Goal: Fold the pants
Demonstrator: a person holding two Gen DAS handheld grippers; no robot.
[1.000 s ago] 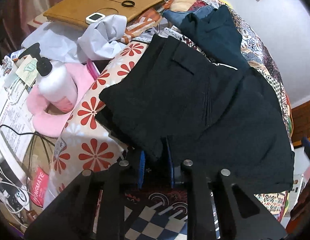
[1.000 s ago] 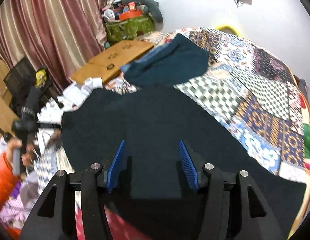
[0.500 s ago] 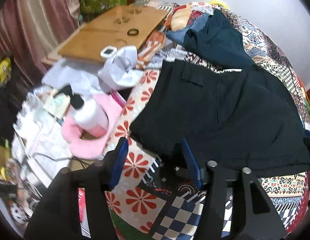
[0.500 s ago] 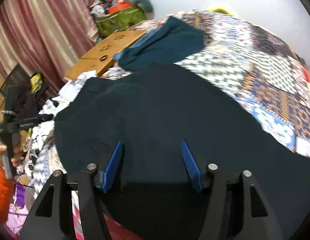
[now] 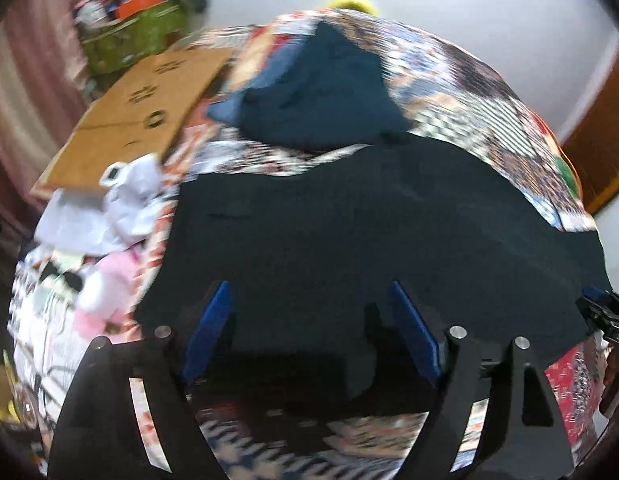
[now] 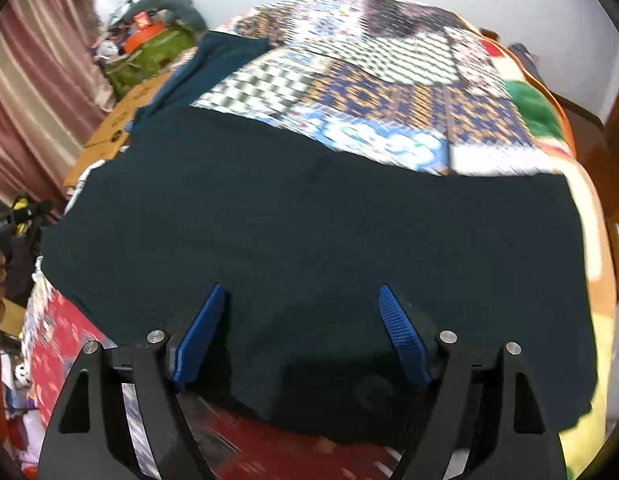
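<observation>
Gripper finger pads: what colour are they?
Blue, on black gripper frames; the right gripper's pads show sharpest in the right wrist view.

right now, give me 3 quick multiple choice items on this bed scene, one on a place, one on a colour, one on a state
1. Where does the teal garment lie relative to the dark pants?
A. beyond them on the quilt
B. under them
C. on the floor

2. What colour are the pads of the right gripper?
A. red
B. blue
C. white

3. How does the left gripper stand?
A. shut on the pants
B. open, gripping nothing
C. shut on the quilt

Key: 1 A, it lies past the pants' far edge. 2 B, both pads are blue. 3 B, pads are spread apart, with cloth only behind them.
</observation>
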